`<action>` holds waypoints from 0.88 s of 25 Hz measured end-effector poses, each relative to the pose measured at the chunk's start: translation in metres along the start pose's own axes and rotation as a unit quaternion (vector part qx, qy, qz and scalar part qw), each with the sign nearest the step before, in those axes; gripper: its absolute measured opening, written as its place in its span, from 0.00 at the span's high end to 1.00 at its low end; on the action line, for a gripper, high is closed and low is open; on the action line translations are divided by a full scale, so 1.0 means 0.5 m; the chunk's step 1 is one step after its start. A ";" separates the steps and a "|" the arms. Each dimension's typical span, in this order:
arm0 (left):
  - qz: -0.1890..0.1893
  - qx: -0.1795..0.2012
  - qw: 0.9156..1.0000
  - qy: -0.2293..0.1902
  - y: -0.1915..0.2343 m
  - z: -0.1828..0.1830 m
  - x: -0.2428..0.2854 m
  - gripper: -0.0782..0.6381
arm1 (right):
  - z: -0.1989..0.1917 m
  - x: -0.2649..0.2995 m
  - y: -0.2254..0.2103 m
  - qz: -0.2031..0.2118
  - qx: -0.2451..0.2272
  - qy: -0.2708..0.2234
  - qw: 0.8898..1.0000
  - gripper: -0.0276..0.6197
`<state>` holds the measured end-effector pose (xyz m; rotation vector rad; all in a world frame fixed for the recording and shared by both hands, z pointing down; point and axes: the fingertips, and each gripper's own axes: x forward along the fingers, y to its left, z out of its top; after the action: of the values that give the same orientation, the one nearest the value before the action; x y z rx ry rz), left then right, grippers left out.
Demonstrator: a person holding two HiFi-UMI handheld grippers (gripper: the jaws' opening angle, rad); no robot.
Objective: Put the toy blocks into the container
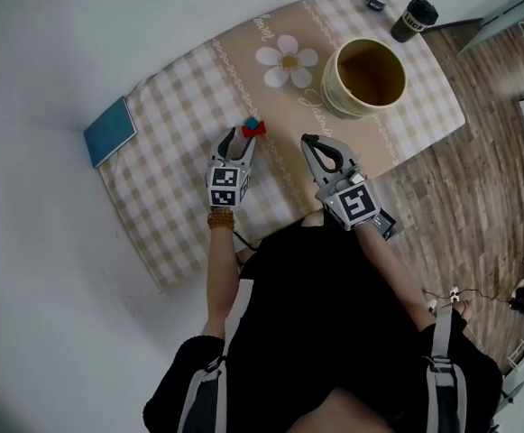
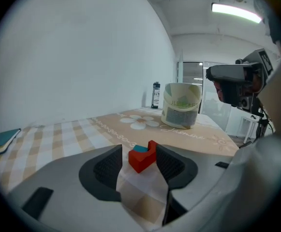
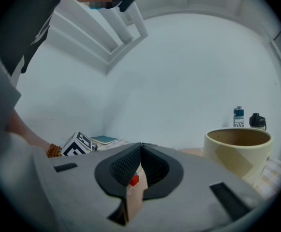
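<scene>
red-and-blue toy blocks (image 2: 141,157) right between the parted left tongs (image 1: 243,137)

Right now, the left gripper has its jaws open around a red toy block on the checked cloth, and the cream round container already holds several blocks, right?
Not quite. The head view looks straight into the cream round container and no blocks show inside it. The rest holds: the left gripper has its jaws open around the red toy block on the checked cloth.
</scene>
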<state>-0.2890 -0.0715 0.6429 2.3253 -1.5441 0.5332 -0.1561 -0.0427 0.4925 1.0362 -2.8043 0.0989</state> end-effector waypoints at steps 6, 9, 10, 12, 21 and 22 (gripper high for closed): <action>-0.035 0.002 0.999 0.005 -0.002 -0.008 0.023 0.57 | -0.009 0.004 0.010 -0.010 -0.002 0.011 1.000 0.95; -0.046 0.004 0.999 0.011 -0.004 -0.006 0.028 0.57 | 0.000 0.009 0.017 -0.007 -0.010 0.007 1.000 0.95; -0.046 0.008 0.999 0.015 -0.006 -0.008 0.030 0.57 | 0.001 0.009 0.019 -0.007 -0.011 0.007 1.000 0.95; -0.045 0.027 0.998 0.025 -0.011 -0.015 0.034 0.58 | 0.001 0.008 0.020 -0.007 -0.011 0.009 1.000 0.95; -0.038 0.068 0.997 0.022 -0.024 -0.018 0.045 0.62 | -0.005 0.009 0.016 -0.004 -0.015 0.012 1.000 0.95; -0.038 0.068 0.997 0.021 -0.024 -0.016 0.043 0.62 | -0.005 0.009 0.016 -0.004 -0.014 0.012 1.000 0.95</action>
<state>-0.2716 -0.0810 0.6595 2.4457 -1.4356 0.6844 -0.1644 -0.0392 0.4956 1.0335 -2.7709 0.0713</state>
